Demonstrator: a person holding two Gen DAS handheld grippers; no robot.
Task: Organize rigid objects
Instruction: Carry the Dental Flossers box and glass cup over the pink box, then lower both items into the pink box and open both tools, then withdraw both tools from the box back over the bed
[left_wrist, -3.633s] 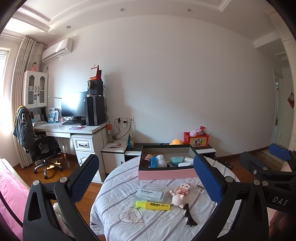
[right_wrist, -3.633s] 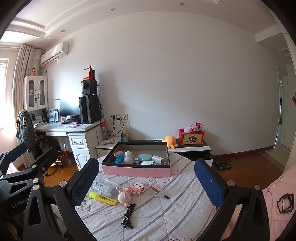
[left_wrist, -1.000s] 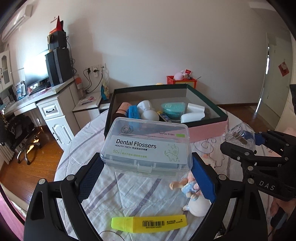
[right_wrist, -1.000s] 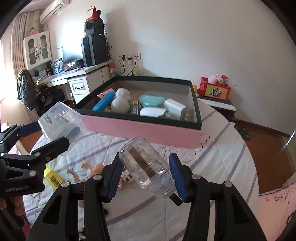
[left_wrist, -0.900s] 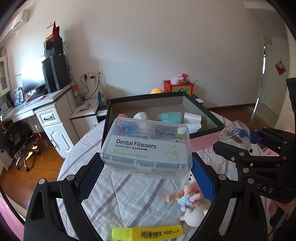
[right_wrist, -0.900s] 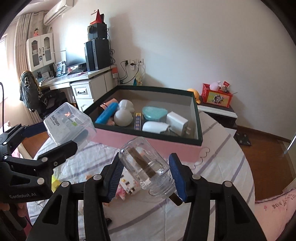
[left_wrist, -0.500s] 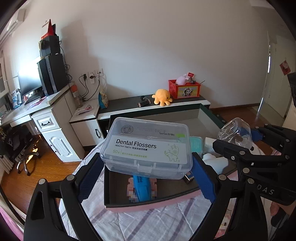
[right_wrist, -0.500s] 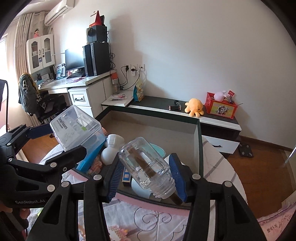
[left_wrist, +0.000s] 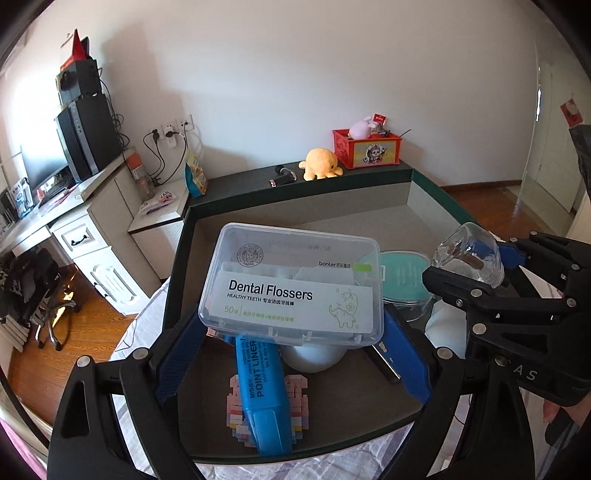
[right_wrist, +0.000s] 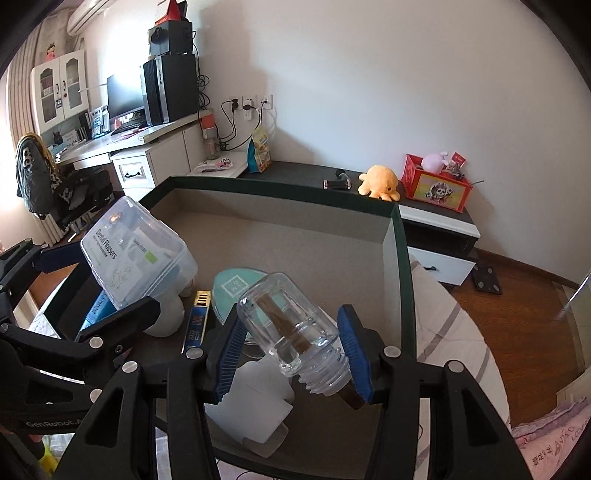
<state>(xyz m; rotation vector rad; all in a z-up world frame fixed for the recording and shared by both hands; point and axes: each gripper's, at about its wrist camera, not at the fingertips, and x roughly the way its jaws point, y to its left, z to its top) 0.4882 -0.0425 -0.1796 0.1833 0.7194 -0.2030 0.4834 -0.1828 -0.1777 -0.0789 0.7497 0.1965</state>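
Observation:
My left gripper (left_wrist: 291, 332) is shut on a clear Dental Flossers box (left_wrist: 291, 284) and holds it above the left half of the dark-rimmed storage box (left_wrist: 295, 181). My right gripper (right_wrist: 291, 350) is shut on a small clear glass jar (right_wrist: 291, 328) with a brown stick inside, held tilted over the right half of the storage box (right_wrist: 280, 190). The flossers box (right_wrist: 136, 251) and left gripper also show at the left of the right wrist view; the jar (left_wrist: 469, 254) shows at the right of the left wrist view.
Inside the storage box lie a blue highlighter (left_wrist: 262, 387), a pink block figure (left_wrist: 295, 398), a teal round case (left_wrist: 402, 277), white rounded items (left_wrist: 314, 356) and a white charger (right_wrist: 255, 398). Behind stand a low cabinet with an orange plush (right_wrist: 380, 182), a red bin (right_wrist: 436, 186) and a desk (right_wrist: 147, 147).
Both grippers have moved forward and down over the storage box, each still holding its object. The table items in front of the box have dropped out of view.

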